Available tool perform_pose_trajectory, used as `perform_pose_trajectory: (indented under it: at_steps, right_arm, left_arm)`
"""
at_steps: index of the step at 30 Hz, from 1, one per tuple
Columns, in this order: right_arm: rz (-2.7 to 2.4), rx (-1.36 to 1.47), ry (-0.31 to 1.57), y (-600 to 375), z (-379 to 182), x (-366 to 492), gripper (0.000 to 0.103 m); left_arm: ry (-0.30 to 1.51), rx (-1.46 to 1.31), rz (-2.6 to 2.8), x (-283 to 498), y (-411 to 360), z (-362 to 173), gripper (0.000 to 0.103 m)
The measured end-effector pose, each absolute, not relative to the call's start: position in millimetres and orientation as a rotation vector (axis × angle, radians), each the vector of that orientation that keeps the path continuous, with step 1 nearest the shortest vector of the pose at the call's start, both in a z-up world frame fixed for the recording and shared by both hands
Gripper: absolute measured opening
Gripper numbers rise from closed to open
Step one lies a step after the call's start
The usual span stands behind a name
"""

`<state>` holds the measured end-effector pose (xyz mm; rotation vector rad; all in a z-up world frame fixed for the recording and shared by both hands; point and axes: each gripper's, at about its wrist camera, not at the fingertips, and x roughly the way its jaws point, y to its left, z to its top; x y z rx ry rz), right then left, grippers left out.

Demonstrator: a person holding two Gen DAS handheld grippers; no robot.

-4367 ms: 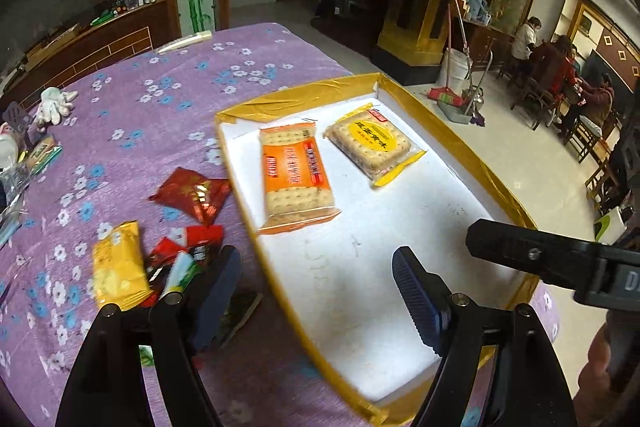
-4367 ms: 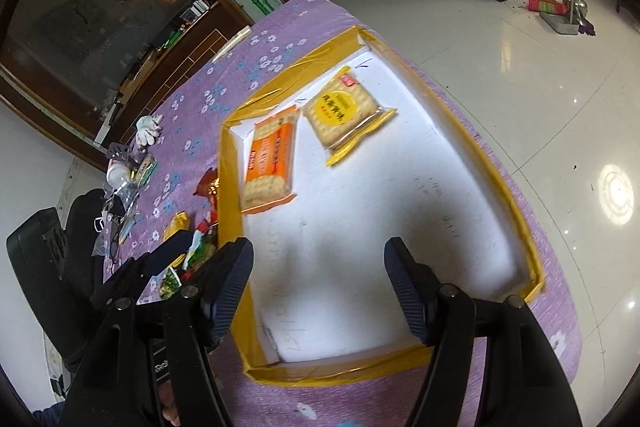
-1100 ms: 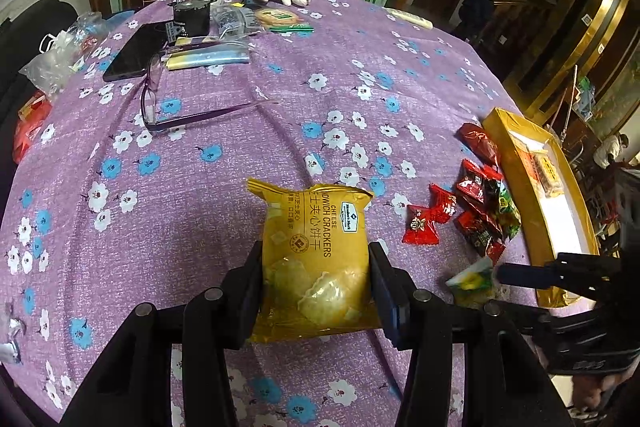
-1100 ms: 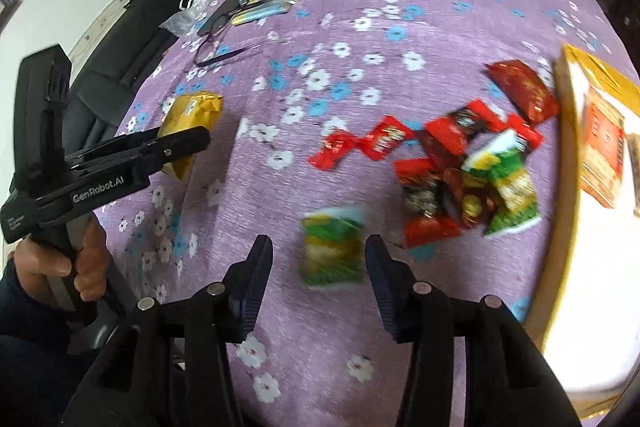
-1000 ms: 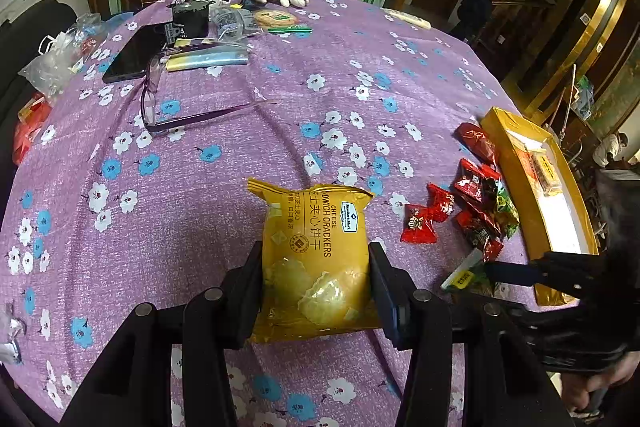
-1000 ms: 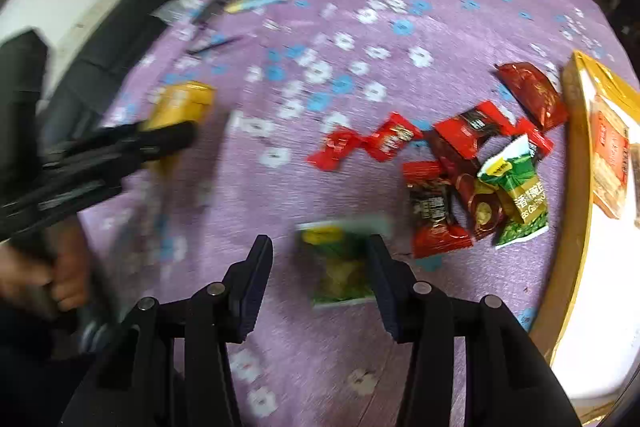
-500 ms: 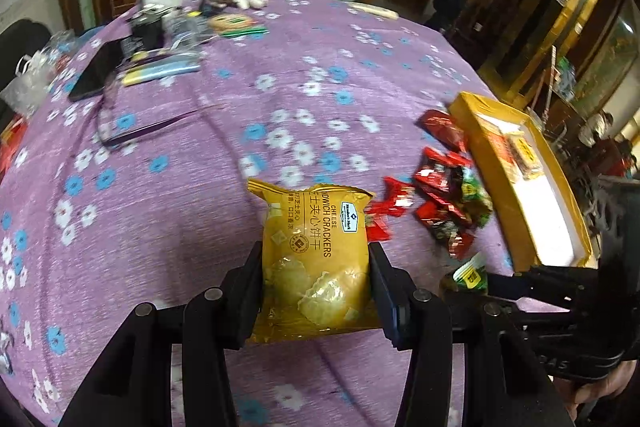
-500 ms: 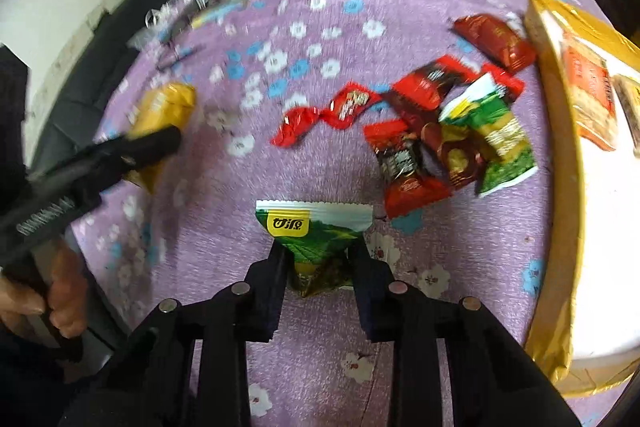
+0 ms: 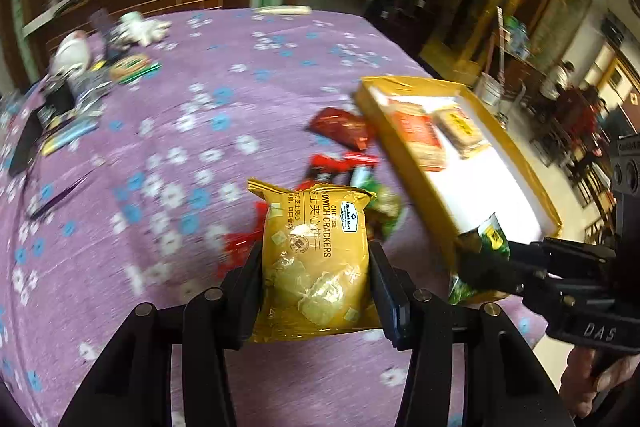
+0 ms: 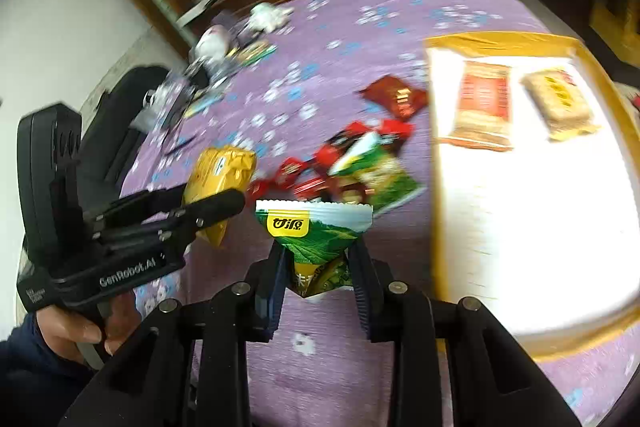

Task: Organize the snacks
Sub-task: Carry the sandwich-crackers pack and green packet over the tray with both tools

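My left gripper [image 9: 316, 267] is shut on a yellow cheese cracker packet [image 9: 316, 259], held above the purple flowered tablecloth [image 9: 168, 131]. My right gripper [image 10: 318, 263] is shut on a green and white snack packet [image 10: 316, 231]; it also shows in the left wrist view [image 9: 482, 247] near the tray's near corner. The yellow-rimmed white tray [image 9: 408, 163] [image 10: 436, 187] holds an orange cracker pack [image 10: 484, 103] and a yellow-labelled biscuit pack [image 10: 558, 103]. A pile of red and green snacks [image 10: 352, 163] lies left of the tray.
Clutter of bottles, a phone, a white glove and small items [image 9: 80, 79] sits at the table's far left. A black chair [image 10: 120, 119] stands beside the table. People sit at tables at far right [image 9: 568, 95]. The views are motion-blurred.
Both grippers swung right toward the tray with their packets. The right gripper closed on the green packet about half a second ago and lifted it.
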<state>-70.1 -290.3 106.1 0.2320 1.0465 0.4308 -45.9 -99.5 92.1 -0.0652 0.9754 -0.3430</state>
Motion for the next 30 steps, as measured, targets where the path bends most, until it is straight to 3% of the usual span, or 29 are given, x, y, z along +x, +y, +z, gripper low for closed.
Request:
perform_pose_trajectory:
  at_steps: [18, 30]
  right_arm:
    - [0.190, 0.411, 0.972, -425, 110, -82, 0.029]
    - [0.155, 0.415, 0.993, -456, 104, -69, 0.029]
  left_arm:
    - [0.977, 0.062, -0.558, -25, -236, 104, 0.052]
    - [1.002, 0.059, -0.545, -5, -269, 88, 0.052]
